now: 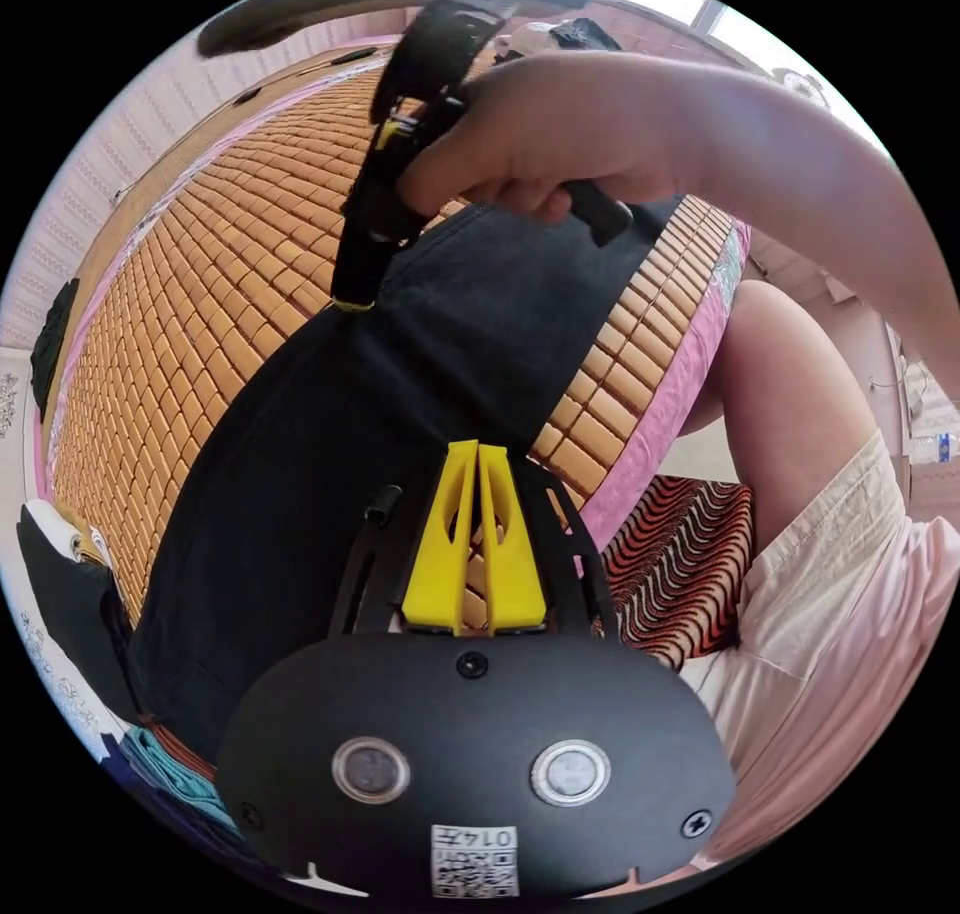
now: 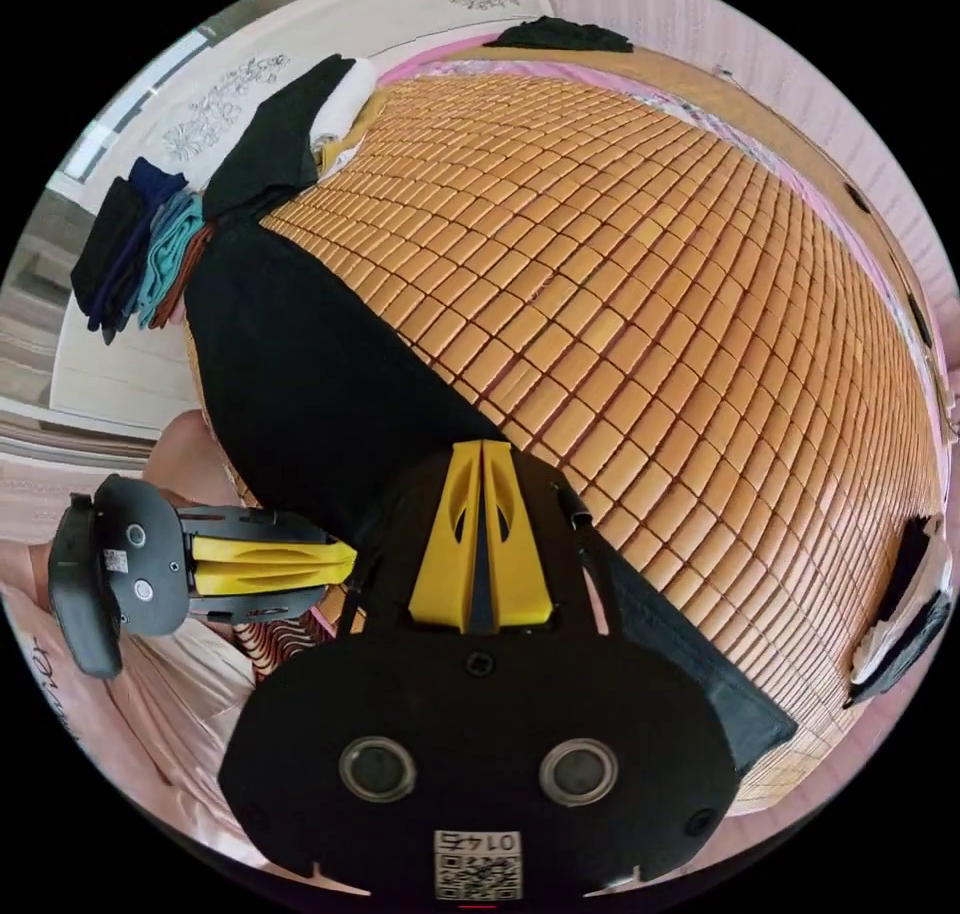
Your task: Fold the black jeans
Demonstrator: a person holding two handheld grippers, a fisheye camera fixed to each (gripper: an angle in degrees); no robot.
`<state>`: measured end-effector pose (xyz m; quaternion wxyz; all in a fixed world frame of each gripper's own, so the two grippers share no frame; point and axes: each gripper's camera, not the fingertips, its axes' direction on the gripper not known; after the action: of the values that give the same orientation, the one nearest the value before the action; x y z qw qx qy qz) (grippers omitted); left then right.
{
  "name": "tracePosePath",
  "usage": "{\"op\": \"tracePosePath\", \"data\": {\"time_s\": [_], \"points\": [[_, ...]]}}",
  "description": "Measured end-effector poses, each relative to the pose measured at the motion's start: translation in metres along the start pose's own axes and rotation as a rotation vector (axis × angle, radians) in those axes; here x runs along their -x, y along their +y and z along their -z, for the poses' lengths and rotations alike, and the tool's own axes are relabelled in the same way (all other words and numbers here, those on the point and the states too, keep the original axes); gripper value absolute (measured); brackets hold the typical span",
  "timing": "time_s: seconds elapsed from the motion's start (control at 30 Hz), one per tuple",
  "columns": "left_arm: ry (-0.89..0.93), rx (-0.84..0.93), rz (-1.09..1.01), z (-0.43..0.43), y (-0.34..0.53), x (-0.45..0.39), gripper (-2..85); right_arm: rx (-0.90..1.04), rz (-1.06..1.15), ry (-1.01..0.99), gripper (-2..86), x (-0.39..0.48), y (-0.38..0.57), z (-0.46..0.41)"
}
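Lengthwise, black jeans (image 2: 290,374) along mat (image 2: 650,284) edge; both tongs closed.

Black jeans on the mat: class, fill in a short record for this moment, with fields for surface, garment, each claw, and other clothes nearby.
surface: bamboo mat on a bed
garment: black jeans lying flat along the mat's near edge
left claw: jaws together at the jeans' edge; whether cloth is pinched cannot be told
right claw: jaws together over the jeans; grip cannot be told
hand: holds the right claw's handle above the jeans
other clothes: stack beyond the jeans' far end
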<state>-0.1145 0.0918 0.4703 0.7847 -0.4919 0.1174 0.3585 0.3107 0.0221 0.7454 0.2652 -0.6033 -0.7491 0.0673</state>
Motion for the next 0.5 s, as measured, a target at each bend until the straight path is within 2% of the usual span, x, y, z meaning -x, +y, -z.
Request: {"op": "tracePosePath", "data": {"time_s": [0.07,0.17,0.37,0.5], "points": [[0.000,0.004,0.004,0.001,-0.007,-0.004,-1.0,-0.247,-0.143,-0.005,-0.4,-0.021,0.074,0.019],[0.013,-0.006,0.034,0.002,-0.012,-0.006,-0.9,-0.381,-0.379,0.144,1.0,-0.055,0.178,0.029],[0.049,-0.034,0.139,0.010,-0.013,-0.008,-0.4,-0.468,-0.769,0.492,12.3,-0.112,0.354,0.020],[0.072,-0.105,0.151,0.022,-0.006,-0.013,1.6,-0.404,-0.883,0.587,17.0,-0.140,0.406,-0.001]]}}
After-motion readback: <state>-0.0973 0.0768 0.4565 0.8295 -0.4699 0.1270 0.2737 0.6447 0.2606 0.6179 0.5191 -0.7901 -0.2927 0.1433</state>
